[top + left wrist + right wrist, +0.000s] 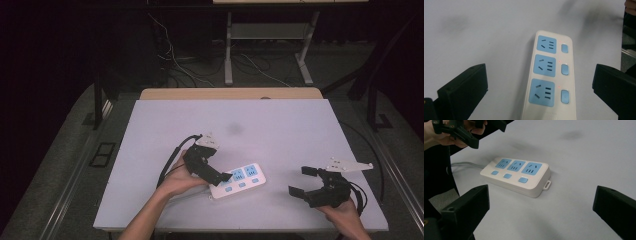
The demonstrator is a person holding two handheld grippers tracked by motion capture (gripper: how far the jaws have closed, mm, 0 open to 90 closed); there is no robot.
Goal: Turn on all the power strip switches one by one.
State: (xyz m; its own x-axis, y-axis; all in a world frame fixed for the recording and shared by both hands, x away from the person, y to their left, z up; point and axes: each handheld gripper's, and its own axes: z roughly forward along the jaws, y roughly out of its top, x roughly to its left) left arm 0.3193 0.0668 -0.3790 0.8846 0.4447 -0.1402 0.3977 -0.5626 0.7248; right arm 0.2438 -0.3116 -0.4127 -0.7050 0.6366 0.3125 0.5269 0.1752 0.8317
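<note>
White table (280,125): power strip (238,180) under gaping left gripper (226,176), right gripper (301,181) beside.

From the high view, my left hand-held gripper (223,176) covers the near-left corner of the white power strip (239,180). In the left gripper view, the bottom edge cuts off the strip's near end. Its grey cable (464,164) disappears behind my left hand (442,135). Socket markings are too small to read.

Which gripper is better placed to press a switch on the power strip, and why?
Left. The left gripper hangs over the power strip, jaws open, switches just ahead. The right gripper is off to the side, apart from it.
</note>
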